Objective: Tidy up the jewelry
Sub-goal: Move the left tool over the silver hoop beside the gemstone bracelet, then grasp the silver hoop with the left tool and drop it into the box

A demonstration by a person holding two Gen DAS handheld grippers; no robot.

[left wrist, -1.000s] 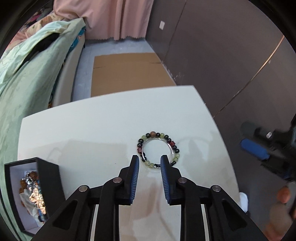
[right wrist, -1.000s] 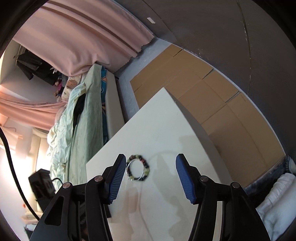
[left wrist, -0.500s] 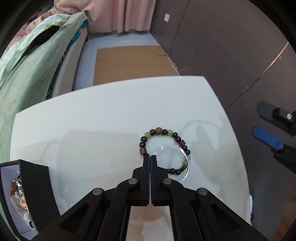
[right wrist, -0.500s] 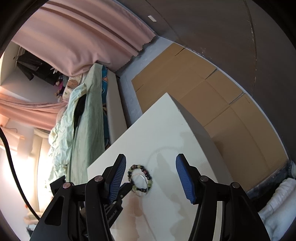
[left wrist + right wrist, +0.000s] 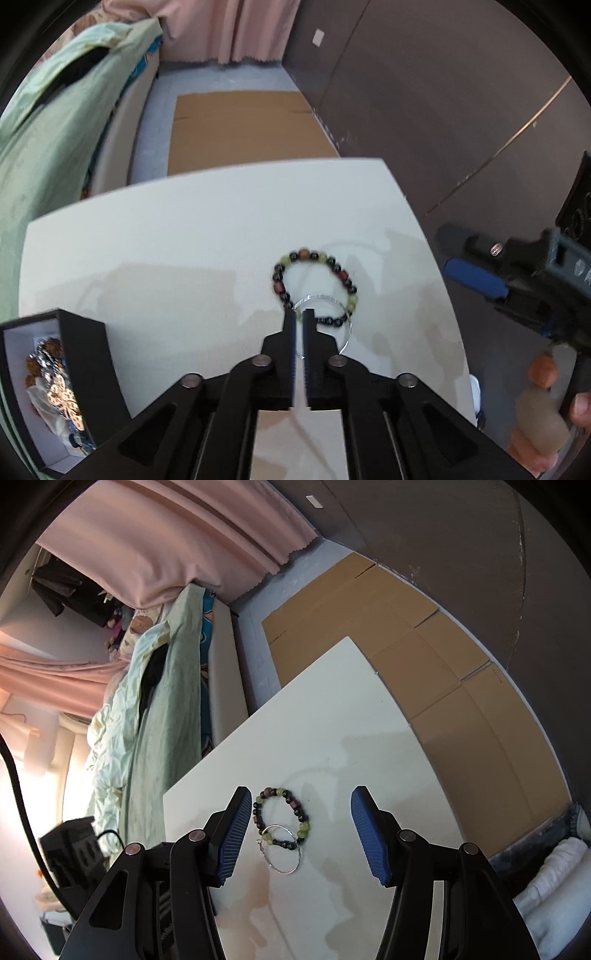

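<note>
A beaded bracelet (image 5: 314, 288) of black, green and reddish beads lies on the white table (image 5: 166, 236). A thin silver hoop (image 5: 347, 325) overlaps its near side. My left gripper (image 5: 299, 315) points down at the hoop's near-left rim. Its jaws stand a narrow gap apart and are opening, with the hoop's wire in the gap. In the right wrist view the bracelet (image 5: 280, 812) and hoop (image 5: 282, 849) lie below my right gripper (image 5: 301, 792), which hovers open and holds nothing. From the left wrist, the right gripper (image 5: 445, 249) shows at the right.
A black jewelry box (image 5: 85, 354) with a white lining stands open at the table's near left, with several pieces (image 5: 51, 384) inside. Flat cardboard (image 5: 243, 129) lies on the floor beyond the table. A bed with green bedding (image 5: 155, 709) runs along the left. A hand (image 5: 580, 406) holds the right gripper.
The left jaws shut beside the bracelet, then parted slightly. The silver hoop slid from inside the bracelet toward the left gripper. The right gripper stayed open.
</note>
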